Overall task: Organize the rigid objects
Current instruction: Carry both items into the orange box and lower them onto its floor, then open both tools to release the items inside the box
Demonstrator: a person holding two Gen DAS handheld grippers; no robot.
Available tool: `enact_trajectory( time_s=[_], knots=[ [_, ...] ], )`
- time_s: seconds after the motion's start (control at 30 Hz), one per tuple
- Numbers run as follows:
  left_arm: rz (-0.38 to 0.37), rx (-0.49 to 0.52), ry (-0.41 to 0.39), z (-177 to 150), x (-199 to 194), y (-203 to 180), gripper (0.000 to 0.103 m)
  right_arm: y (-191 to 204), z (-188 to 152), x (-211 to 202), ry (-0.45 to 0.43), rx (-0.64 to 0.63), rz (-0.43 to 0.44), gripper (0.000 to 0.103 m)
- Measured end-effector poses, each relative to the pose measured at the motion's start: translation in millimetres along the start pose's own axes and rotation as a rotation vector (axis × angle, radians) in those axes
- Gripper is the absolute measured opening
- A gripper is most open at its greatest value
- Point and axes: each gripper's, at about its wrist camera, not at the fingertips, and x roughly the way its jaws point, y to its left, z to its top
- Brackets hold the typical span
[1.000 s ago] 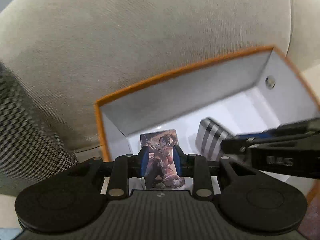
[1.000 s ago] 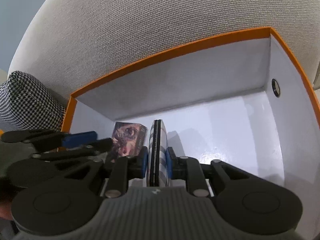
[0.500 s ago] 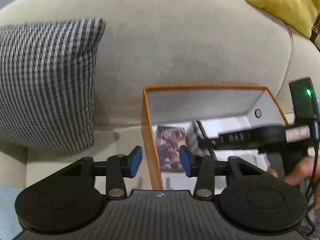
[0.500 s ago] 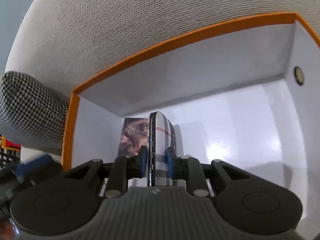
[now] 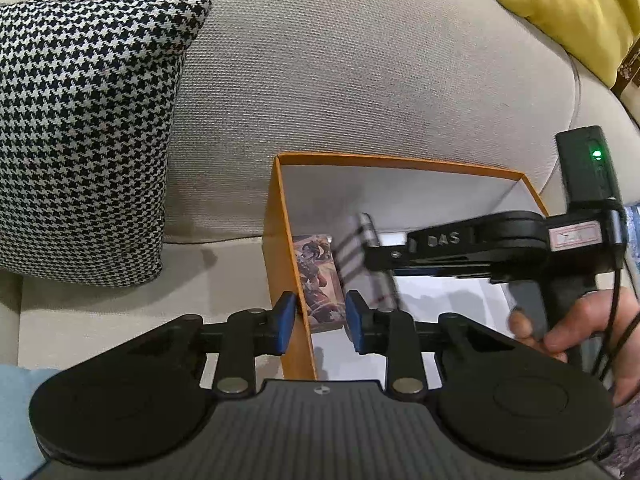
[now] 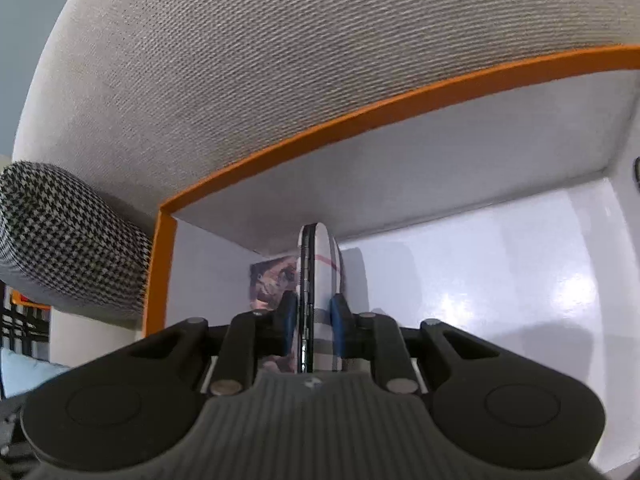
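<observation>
My left gripper (image 5: pixel 320 318) gapes empty astride the orange box (image 5: pixel 285 240) wall beside the picture card (image 5: pixel 320 280), while my right gripper (image 6: pixel 314 330) clamps the striped case (image 6: pixel 322 280) upright inside, white floor free rightward, sofa (image 5: pixel 360 80) behind.

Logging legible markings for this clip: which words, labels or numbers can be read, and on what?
"DAS": raised letters on the black right gripper, seen from the left wrist.
White sticker on the black gripper handle: too blurred to read.
Illustrated picture card in the orange-rimmed white box: no readable text.
</observation>
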Motion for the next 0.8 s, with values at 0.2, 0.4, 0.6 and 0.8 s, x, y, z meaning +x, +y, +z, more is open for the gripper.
enact_trajectory(
  time_s=[0.2, 0.4, 0.6, 0.8],
  knots=[
    [-0.018, -0.032, -0.004, -1.7, 7.9, 3.1, 0.032, -14.5, 1.0, 8.6, 0.084, -0.048, -0.105, 0.029],
    [-0.014, -0.035, -0.008, -2.1, 6.8, 4.1, 0.031, -7.2, 9.9, 20.6, 0.081, -0.078, -0.127, 0.026],
    [-0.015, -0.044, -0.014, 0.4, 0.7, 3.1, 0.031, 3.3, 11.8, 22.5, 0.049, -0.170, -0.174, 0.026],
    [-0.020, -0.043, -0.015, 0.2, -1.2, 2.1, 0.031, 0.1, 7.5, 9.4, 0.030, -0.145, -0.135, 0.032]
  ],
)
